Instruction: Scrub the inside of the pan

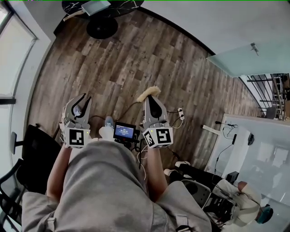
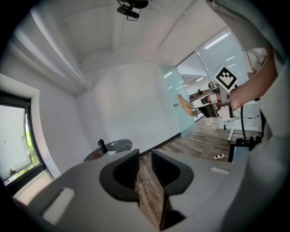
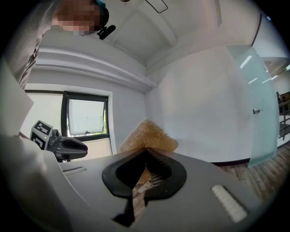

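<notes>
In the head view, the left gripper point(image 1: 81, 100) and the right gripper point(image 1: 152, 100) are held side by side over the brown wood-plank floor point(image 1: 136, 54), well apart. Both point away from the person in the grey top point(image 1: 113, 181). The left gripper's jaws stand spread with only floor showing between them. The right gripper's jaws are pressed together on a tan, coarse-fibred scrubbing pad point(image 1: 149, 93), which sticks out past their tips. A small dark device with a lit blue screen point(image 1: 124, 132) sits between the two grippers, near the person's body. A round dark desk point(image 1: 103, 5) stands at the far edge of the floor, and a black chair point(image 1: 36, 154) is at the left.

In the left gripper view, the left gripper point(image 2: 145, 157) has its two dark jaws apart. The plank floor is visible through the gap and nothing lies between them. Off to the right, the right gripper point(image 2: 192, 103) is held up with the scrubbing pad point(image 2: 183, 104) at its tip. The round dark desk point(image 2: 113, 146) stands by the white wall, with a black bottle point(image 2: 102, 146) on it.

In the right gripper view, the right gripper point(image 3: 146, 150) pinches the scrubbing pad point(image 3: 147, 135) at the jaw tips, and the pad fans upward above them. The left gripper point(image 3: 81, 148) shows at the left, below a dark-framed window point(image 3: 86, 117).
</notes>
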Demonstrator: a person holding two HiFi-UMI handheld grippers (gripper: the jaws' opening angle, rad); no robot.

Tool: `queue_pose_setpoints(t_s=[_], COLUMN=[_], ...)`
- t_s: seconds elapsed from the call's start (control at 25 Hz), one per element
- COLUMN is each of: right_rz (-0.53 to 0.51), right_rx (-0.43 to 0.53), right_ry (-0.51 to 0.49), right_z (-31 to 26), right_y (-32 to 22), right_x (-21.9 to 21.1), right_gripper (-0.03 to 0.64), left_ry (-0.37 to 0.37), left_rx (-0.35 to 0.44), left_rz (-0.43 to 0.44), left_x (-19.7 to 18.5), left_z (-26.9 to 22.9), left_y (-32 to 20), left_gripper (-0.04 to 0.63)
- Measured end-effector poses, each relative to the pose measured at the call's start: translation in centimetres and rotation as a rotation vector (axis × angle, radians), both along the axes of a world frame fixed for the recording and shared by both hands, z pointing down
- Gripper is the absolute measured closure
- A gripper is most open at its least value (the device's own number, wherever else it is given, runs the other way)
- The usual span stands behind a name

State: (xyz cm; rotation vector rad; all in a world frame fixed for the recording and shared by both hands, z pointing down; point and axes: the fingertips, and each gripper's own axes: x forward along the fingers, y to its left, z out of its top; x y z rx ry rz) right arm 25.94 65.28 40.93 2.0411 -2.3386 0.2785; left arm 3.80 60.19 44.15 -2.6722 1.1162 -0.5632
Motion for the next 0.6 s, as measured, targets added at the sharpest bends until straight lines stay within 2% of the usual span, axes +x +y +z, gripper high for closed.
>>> queue_pose_setpoints(t_s=[0.24, 0.6], right_rz=[-0.017, -0.081], right_rx=[0.001, -0.027], right_ry=[-0.02, -0.008], right_z=[0.9, 1.0], right_y=[2.1, 2.6], right_x=[0.4, 0.0], right_gripper=[0.598, 0.598], left_ry=[-0.009, -0.022], left_rx=[0.005, -0.002], left_rz=[-0.012, -0.068], left_x=[1.0, 0.4], left_z=[0.0, -0.1], left_y=[1.9, 3.6], left_gripper=[0.525, 0.534])
